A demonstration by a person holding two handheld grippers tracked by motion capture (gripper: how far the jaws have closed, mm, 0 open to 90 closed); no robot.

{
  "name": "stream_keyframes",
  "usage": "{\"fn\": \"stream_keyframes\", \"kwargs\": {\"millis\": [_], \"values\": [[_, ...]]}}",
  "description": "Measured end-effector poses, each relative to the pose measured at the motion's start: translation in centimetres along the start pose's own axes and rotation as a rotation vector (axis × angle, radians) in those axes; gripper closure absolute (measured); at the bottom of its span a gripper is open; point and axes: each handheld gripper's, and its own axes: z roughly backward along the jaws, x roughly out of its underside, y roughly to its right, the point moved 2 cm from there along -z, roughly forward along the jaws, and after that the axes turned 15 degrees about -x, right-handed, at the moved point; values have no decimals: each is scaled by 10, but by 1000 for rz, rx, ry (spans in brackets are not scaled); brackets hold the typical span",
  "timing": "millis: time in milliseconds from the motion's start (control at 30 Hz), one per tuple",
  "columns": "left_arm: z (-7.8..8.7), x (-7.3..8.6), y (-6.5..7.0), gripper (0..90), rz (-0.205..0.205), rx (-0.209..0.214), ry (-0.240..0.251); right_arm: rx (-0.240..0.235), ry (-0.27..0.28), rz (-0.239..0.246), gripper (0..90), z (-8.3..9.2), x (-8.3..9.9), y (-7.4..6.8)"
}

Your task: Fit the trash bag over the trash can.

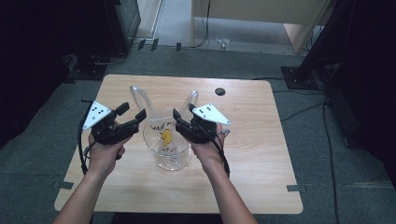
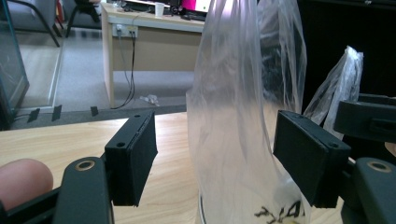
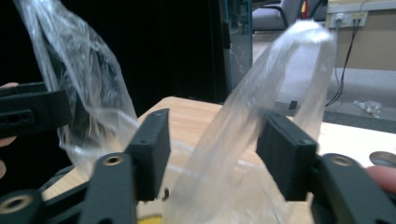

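A clear plastic bag (image 1: 167, 140) stands on the wooden table (image 1: 252, 154), with black writing and something yellow (image 1: 166, 136) inside. Its two handle loops stick up, one at the left (image 1: 140, 98) and one at the right (image 1: 191, 99). My left gripper (image 1: 131, 115) is open at the bag's left side; the left loop (image 2: 243, 93) stands between its jaws, untouched. My right gripper (image 1: 184, 114) is open at the bag's right side, with the right loop (image 3: 261, 116) between its jaws. The other gripper (image 3: 28, 112) shows at the left of the right gripper view.
A small dark round hole (image 1: 220, 91) sits in the table near its far edge. Beyond the table are a grey floor, cables (image 1: 299, 109), black stands (image 1: 308, 60) and a light wooden desk (image 1: 261, 11).
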Motion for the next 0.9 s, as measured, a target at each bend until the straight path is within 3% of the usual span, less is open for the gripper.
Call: {"fn": "stream_keyframes", "kwargs": {"millis": [133, 200, 267, 400, 467, 567, 700, 900], "values": [[-5, -8, -1, 296, 3, -10, 10, 10, -11, 22, 753, -6, -4, -5], [-8, -12, -2, 308, 4, -14, 14, 0, -22, 26, 832, -7, -3, -6], [-11, -13, -3, 388, 3, -17, 23, -3, -36, 33, 890, -5, -2, -5], [-8, -9, -4, 689, -29, -18, 21, -12, -47, 43, 900, 2, 2, -2], [-6, -4, -4, 772, -40, -8, -1, -5, -52, 54, 900, 7, 4, 0], [2, 6, -8, 810, -54, -6, -40, 12, -68, 53, 900, 18, 10, 4], [11, 25, -16, 861, -41, 0, -94, 36, -96, 52, 900, 34, 25, 8], [25, 56, -15, 891, -20, 81, -189, 47, -146, 56, 900, 47, 52, 6]]}}
